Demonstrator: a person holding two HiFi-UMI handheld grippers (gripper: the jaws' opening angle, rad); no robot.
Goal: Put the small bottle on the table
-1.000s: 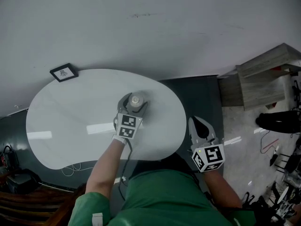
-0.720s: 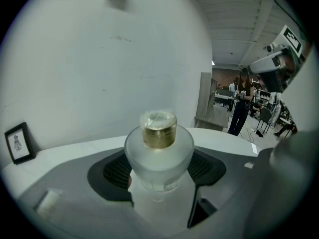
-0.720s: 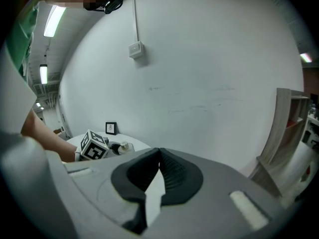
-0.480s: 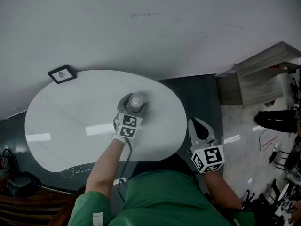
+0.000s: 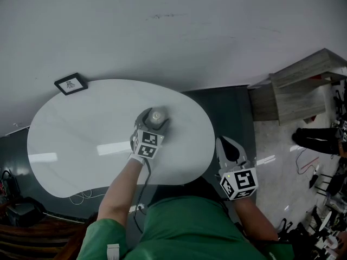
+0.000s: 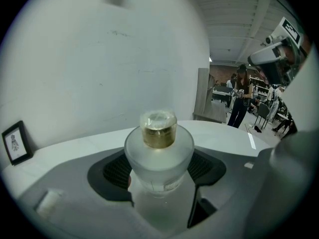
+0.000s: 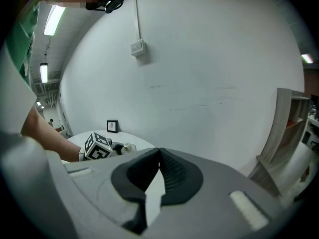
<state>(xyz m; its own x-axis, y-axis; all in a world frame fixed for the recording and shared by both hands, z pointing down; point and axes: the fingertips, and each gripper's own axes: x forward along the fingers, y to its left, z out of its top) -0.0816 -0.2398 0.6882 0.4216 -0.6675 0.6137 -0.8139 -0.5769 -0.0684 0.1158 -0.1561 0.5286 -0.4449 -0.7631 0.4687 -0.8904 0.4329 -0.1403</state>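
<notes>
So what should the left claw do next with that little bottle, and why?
Probably ease it straight down: the left claw grips the small bottle upright over the white table, and its base can't be seen touching.

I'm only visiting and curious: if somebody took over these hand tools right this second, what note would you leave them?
Left tongs: shut on the small bottle, held upright over the white table.
Right tongs: shut, empty, beside the table's right edge.
Done: bottle gripped and above the table.
Left: whether its base touches the table can't be seen. Probably lower it until it stands, open the left tongs, then back away.
</notes>
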